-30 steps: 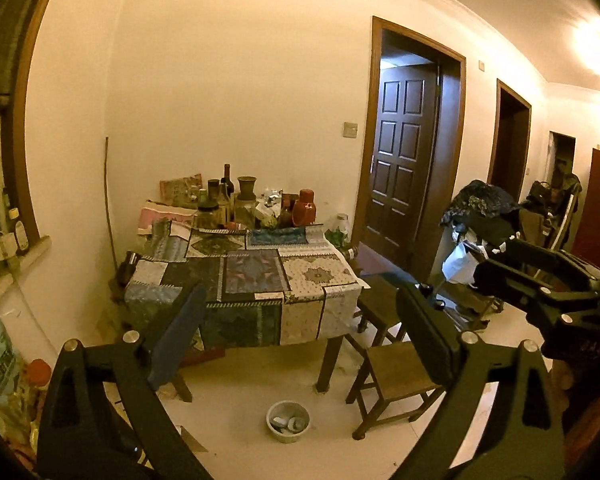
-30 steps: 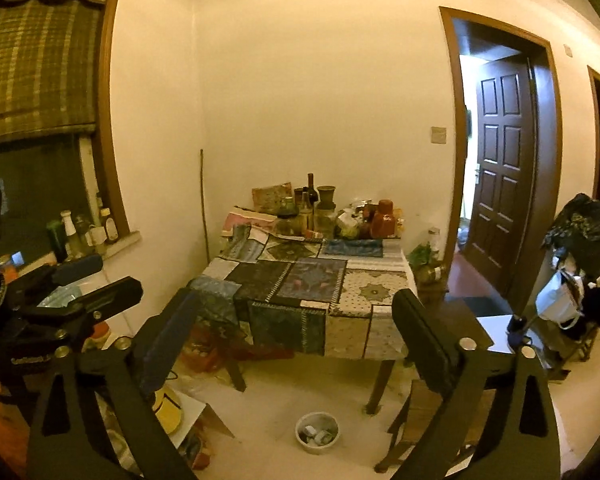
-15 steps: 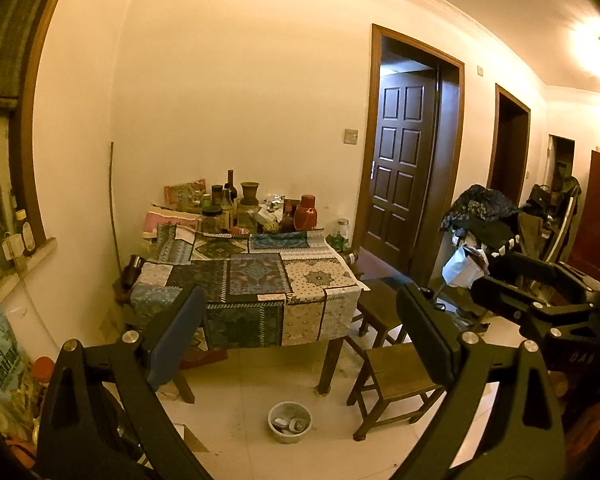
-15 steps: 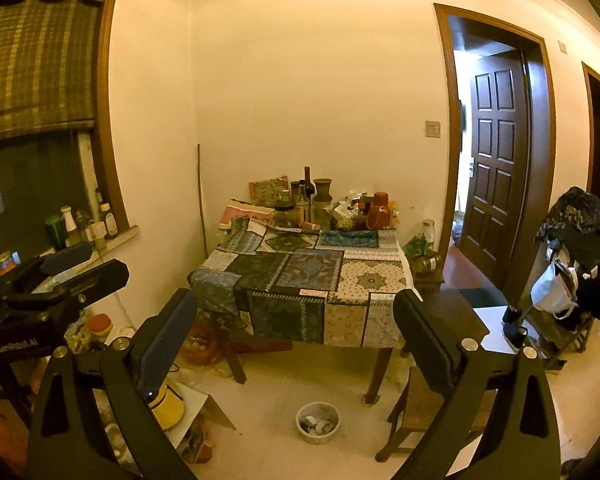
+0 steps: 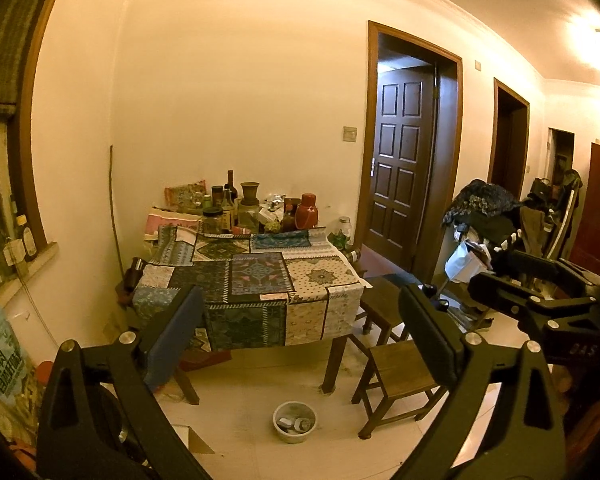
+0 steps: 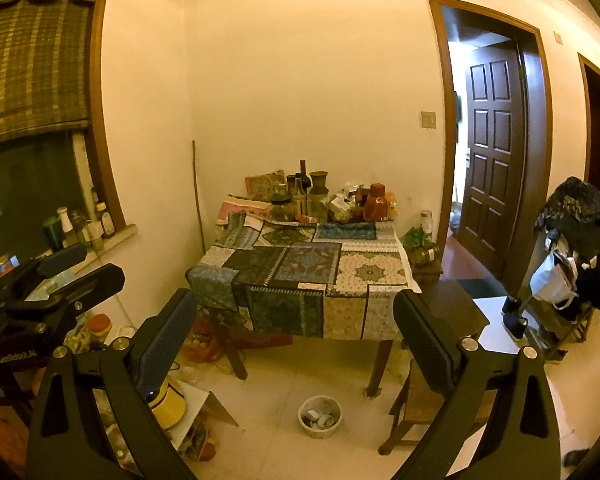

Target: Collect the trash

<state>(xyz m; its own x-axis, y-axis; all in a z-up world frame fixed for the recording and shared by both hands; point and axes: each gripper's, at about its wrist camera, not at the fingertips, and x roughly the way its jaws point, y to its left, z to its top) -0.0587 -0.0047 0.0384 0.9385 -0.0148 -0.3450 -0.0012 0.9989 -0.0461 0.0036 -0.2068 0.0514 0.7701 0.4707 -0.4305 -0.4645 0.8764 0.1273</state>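
A small round bin (image 5: 294, 422) with scraps inside stands on the pale floor in front of a table; it also shows in the right wrist view (image 6: 320, 416). The table (image 5: 260, 276) has a patchwork cloth, with bottles, jars and crumpled wrappers (image 5: 274, 204) crowded at its far end. My left gripper (image 5: 300, 320) is open and empty, held well back from the table. My right gripper (image 6: 296, 316) is open and empty too. Each gripper shows at the edge of the other's view.
Two wooden stools (image 5: 400, 372) stand right of the table. A cardboard box with a yellow item (image 6: 172, 400) and clutter lies on the floor at left. Bottles line the window sill (image 6: 80, 224). A loaded clothes rack (image 6: 572, 248) stands at right, beside an open doorway (image 5: 404, 160).
Both grippers have drifted slightly back and steadied, so the table and bin sit a little more centred. Both stay open and empty.
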